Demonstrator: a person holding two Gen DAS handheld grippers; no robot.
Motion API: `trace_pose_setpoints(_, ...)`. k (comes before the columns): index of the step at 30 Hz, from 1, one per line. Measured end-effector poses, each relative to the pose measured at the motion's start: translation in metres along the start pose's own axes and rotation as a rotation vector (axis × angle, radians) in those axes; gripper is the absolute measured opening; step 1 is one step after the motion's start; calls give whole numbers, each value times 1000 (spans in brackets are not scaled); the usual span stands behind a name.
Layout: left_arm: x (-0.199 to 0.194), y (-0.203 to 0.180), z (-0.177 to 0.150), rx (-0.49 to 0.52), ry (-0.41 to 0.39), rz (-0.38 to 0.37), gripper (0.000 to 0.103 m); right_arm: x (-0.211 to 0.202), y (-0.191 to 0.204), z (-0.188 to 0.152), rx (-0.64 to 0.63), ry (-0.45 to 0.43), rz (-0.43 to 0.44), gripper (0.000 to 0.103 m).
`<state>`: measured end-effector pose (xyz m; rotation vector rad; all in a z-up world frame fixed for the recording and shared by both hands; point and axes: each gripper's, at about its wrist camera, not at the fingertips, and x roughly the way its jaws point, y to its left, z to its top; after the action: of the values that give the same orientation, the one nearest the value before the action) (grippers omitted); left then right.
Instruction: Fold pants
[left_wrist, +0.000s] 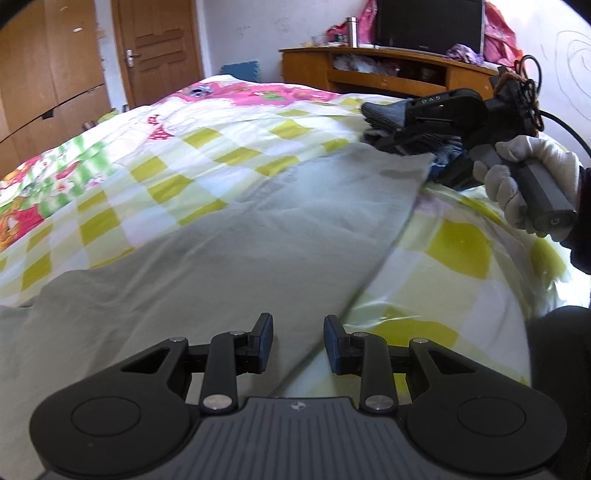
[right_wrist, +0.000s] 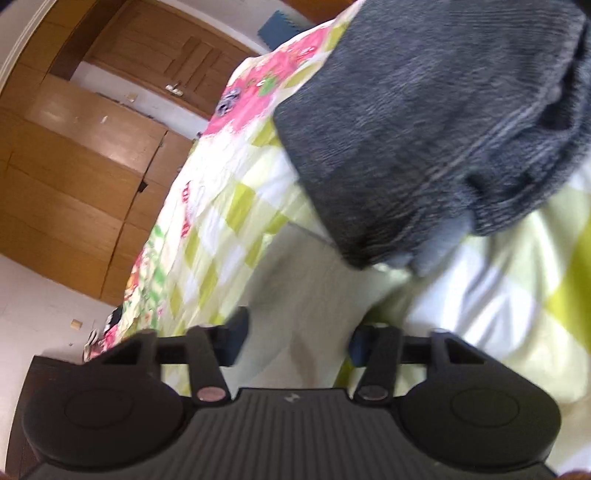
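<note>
Left wrist view: pants (left_wrist: 229, 236), pale grey-green, lie flat on the bed (left_wrist: 207, 122), long axis running from near left to far right. Left gripper (left_wrist: 298, 341) released, empty, hovering over the near end at the pants' right edge. Right gripper (right_wrist: 297, 341) also spread, grasping nothing, over the far end; a dark knit garment (right_wrist: 424, 129) lies just beyond it. Judgement: each gripper is nearest its own end, so a lengthwise fold needs one end carried along the axis to the other
</note>
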<state>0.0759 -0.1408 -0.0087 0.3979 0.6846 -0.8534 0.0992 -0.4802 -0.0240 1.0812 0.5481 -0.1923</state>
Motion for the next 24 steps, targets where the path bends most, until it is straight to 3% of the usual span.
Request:
trace_pose_setpoints(3,-1,10,-2,-9,3,36,44,6,-2,-10,30,63,62,26)
trace_pose_setpoints(7,-8,30,-5,-49,0,93,44,15,4,-25,-49,75,50,25)
trace_pose_setpoints(8,-8,35,-6,-59,2,111,44,18,5,-23,-36,79,54,10)
trace_pose_setpoints(9,-8,39,-7,-69,6,130,44,20,5,-20,-9,86,52,3)
trace_pose_setpoints(12,-1,50,-12,-111,37,167,44,7,0,-10,42,59,76,3)
trace_pose_setpoints(16,4,38,-17,-147,44,93,44,-37,-4,-3,9,-15,39,3)
trace_pose_setpoints(20,8,2,-13,-92,14,-11,44,-83,-11,5,-17,-70,-43,3)
trace_pose_setpoints(24,-3,-4,-8,-67,-27,-11,46,-99,2,6,-114,-72,-137,4)
